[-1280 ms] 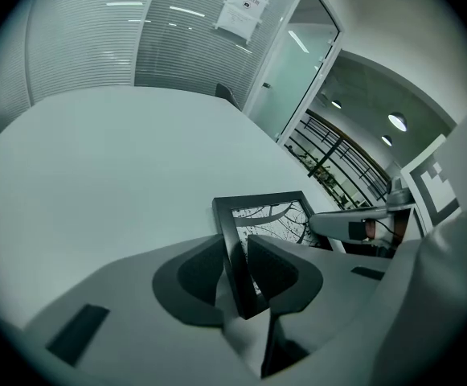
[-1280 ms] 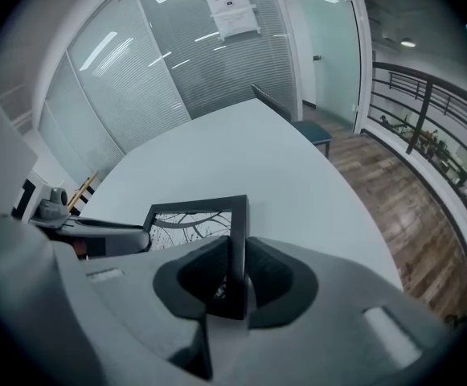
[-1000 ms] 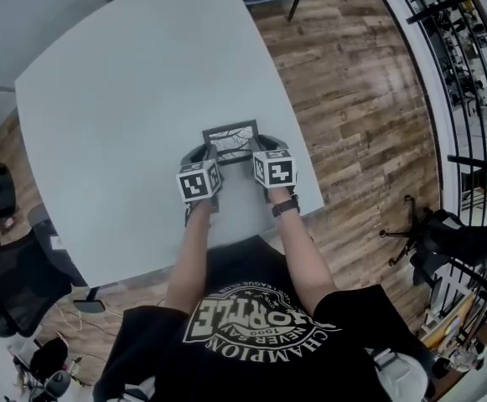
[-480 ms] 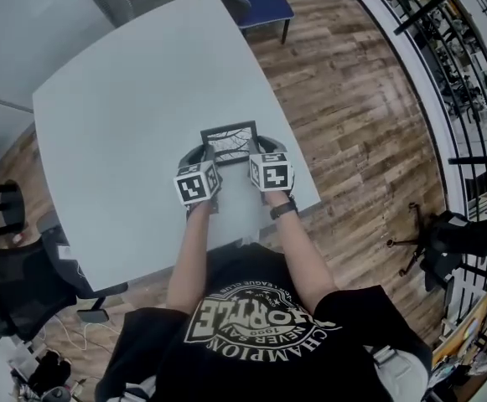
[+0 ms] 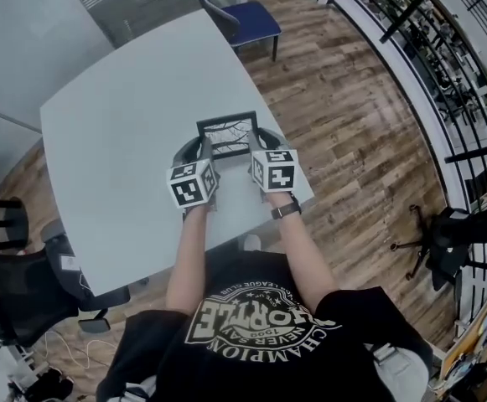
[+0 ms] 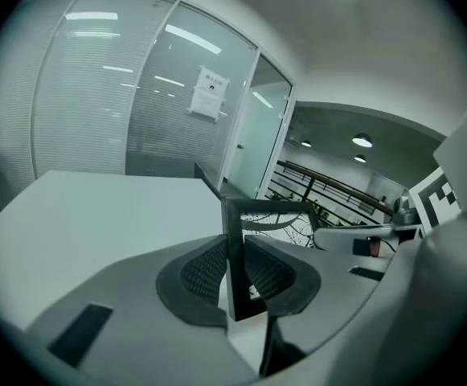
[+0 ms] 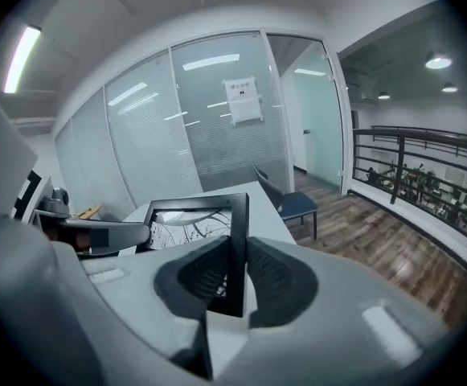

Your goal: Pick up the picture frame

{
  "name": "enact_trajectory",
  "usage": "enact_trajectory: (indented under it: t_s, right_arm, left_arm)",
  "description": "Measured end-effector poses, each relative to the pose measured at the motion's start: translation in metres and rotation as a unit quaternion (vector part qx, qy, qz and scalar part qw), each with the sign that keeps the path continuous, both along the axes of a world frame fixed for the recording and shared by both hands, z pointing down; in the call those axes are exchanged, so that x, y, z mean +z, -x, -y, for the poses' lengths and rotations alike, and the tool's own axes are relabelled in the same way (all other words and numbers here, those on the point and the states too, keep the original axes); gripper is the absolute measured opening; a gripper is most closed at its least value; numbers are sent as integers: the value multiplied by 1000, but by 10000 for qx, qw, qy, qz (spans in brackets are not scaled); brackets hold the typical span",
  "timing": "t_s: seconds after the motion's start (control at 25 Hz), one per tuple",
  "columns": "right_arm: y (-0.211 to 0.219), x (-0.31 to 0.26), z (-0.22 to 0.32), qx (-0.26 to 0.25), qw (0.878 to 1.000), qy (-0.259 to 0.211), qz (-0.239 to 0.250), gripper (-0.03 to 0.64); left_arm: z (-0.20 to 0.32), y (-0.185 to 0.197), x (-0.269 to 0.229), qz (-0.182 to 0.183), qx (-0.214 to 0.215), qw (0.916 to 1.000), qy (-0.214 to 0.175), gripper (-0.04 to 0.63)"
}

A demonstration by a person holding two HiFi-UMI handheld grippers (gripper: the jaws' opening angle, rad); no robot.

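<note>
Twice clamped: gripping picture frame (image 5: 228, 134) by left rail with left gripper (image 6: 235, 273), by right rail with right gripper (image 7: 235, 276). Lifted off table (image 5: 117, 115) since a second ago, now hanging above it. Reads as picked up; keep squeezing.

An office is indicated: glass partitions (image 7: 217, 119) fitted with blinds are seen, a paper notice (image 7: 243, 100) is fixed to one pane, and a large white table (image 5: 126, 124) on a wooden floor (image 5: 352, 141) is flanked by a blue chair (image 5: 247, 19) and a black swivel chair (image 5: 17, 296).
</note>
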State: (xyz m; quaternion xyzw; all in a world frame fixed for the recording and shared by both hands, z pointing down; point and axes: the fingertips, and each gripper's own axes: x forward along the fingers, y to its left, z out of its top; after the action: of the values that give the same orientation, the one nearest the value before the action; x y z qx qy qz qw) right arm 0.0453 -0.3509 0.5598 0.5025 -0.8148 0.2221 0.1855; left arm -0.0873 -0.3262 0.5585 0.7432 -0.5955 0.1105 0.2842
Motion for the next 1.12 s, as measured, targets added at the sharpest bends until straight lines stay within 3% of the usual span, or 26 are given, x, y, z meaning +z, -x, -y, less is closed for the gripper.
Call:
enact_trajectory:
  t_s: [0.32, 0.68, 1.12]
  right_arm:
    - [-12, -85, -30, 63, 9960, -865, 234, 66]
    - [-28, -161, -73, 59, 9830, -1739, 579, 66]
    - [-37, -199, -108, -59, 9701, -2359, 573, 66]
  left_arm:
    - [-28, -10, -83, 110, 8, 9961, -876, 72]
    - [-72, -25, -161, 312, -26, 9839, -1761, 71]
    - [-106, -33, -192, 345, -135, 9753, -2179, 71]
